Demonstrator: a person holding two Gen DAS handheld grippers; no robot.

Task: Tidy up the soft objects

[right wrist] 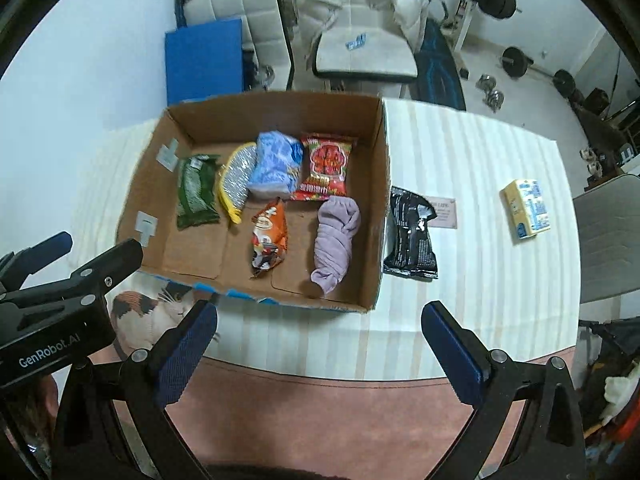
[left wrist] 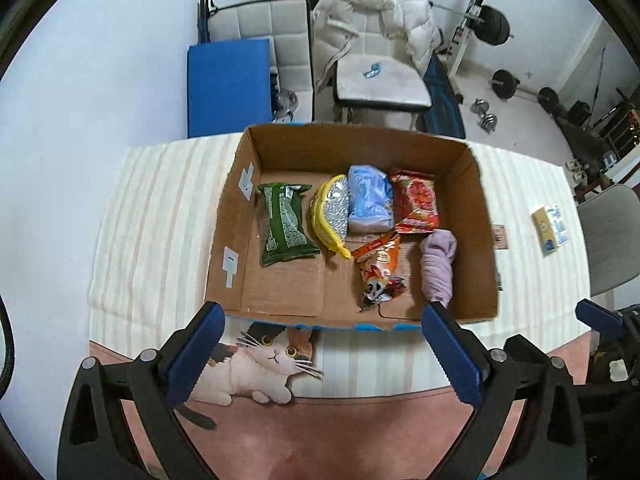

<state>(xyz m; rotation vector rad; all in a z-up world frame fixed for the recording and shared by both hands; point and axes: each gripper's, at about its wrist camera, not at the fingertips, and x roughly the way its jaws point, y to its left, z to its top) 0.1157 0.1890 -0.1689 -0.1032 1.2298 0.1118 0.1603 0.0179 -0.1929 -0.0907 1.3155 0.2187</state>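
An open cardboard box (left wrist: pixel 476 216) (right wrist: pixel 380 208) stands on the striped table. Inside lie a green packet (left wrist: pixel 284 224) (right wrist: pixel 197 196), a yellow-and-silver pouch (left wrist: pixel 332 210) (right wrist: pixel 234 178), a blue pack (left wrist: pixel 369 200) (right wrist: pixel 276 164), a red packet (left wrist: pixel 416 202) (right wrist: pixel 326 168), an orange snack bag (left wrist: pixel 380 268) (right wrist: pixel 269 238) and a rolled lilac cloth (left wrist: pixel 438 264) (right wrist: pixel 336 236). A black packet (right wrist: pixel 410 236) lies on the table right of the box. My left gripper (left wrist: pixel 324 336) is open and empty before the box's near wall. My right gripper (right wrist: pixel 320 332) is open and empty, near the box's front right corner.
A yellow-and-blue carton (left wrist: pixel 552 230) (right wrist: pixel 527 208) lies at the table's right. A cat-print mat (left wrist: pixel 260 364) (right wrist: pixel 148 316) lies before the box. A small card (right wrist: pixel 442 210) lies by the black packet. Chairs (left wrist: pixel 372 60), a grey chair (right wrist: pixel 608 240) and gym weights (left wrist: pixel 496 26) stand around.
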